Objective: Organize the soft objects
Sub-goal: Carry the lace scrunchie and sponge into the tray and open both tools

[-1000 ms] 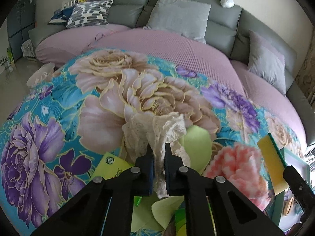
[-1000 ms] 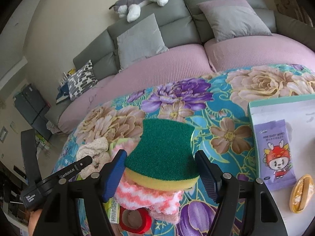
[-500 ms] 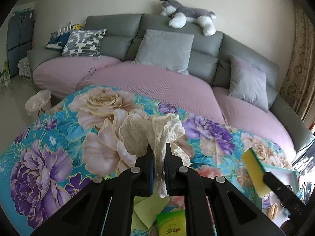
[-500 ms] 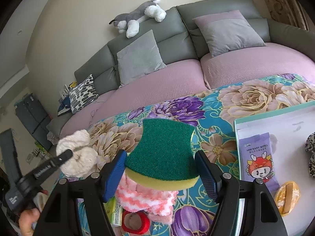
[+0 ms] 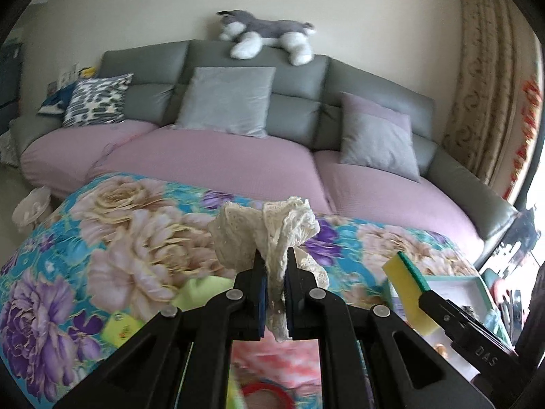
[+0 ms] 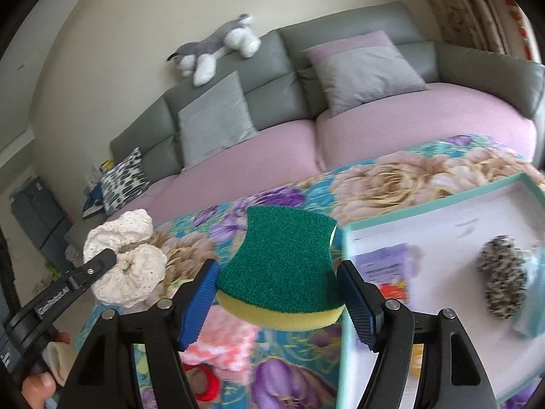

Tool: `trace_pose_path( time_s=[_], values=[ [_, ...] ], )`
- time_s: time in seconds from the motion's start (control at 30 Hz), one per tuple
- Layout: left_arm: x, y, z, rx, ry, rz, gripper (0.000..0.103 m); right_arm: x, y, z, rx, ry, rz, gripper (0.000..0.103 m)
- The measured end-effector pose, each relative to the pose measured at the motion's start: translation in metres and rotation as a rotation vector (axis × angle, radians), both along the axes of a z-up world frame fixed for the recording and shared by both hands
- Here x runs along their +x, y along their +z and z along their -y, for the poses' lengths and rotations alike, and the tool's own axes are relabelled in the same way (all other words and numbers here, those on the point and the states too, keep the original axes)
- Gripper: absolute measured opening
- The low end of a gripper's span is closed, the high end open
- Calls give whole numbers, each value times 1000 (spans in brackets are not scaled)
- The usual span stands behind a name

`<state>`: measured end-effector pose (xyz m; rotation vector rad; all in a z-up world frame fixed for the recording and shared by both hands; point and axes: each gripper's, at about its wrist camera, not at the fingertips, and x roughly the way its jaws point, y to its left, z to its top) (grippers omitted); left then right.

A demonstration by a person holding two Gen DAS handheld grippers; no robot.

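Note:
My left gripper (image 5: 271,286) is shut on a cream lace scrunchie (image 5: 269,228) and holds it above the flowered table; the scrunchie also shows in the right wrist view (image 6: 127,269). My right gripper (image 6: 277,289) is shut on a green and yellow sponge (image 6: 282,269), held in the air beside the left edge of a teal-rimmed white tray (image 6: 442,201). The sponge shows at the right of the left wrist view (image 5: 407,289). A pink and white fluffy cloth (image 6: 221,344) lies on the table under the sponge.
The tray holds a purple wipes packet (image 6: 385,262), a speckled fuzzy item (image 6: 502,279) and a yellow object. A red tape roll (image 6: 204,385) and green papers (image 5: 122,327) lie on the floral cloth (image 5: 102,238). A grey sofa with cushions and a plush dog (image 5: 265,35) stands behind.
Both grippers have risen and swung right. The scrunchie is lifted higher off the table. The sponge now sits next to the tray's left edge, and more of the tray shows.

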<state>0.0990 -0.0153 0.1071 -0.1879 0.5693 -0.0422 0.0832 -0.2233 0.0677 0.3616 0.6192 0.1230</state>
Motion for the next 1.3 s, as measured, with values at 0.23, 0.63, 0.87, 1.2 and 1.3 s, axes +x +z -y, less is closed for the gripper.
trace_pose_path(
  time_s=[0.23, 0.63, 0.87, 1.2, 1.3],
  values=[
    [4, -4, 53, 26, -120, -12, 9, -11, -2, 58, -3, -133, -9, 74],
    [14, -11, 134, 56, -315, -64, 9, -29, -14, 137, 31, -313, -48, 74],
    [21, -17, 174, 88, -411, -78, 9, -43, -16, 168, 0, -422, -64, 74],
    [26, -32, 212, 90, -497, -79, 9, -51, -8, 175, -30, -468, -38, 74],
    [27, -39, 218, 86, -514, -83, 9, -49, -9, 175, -26, -462, -44, 74]
  ],
)
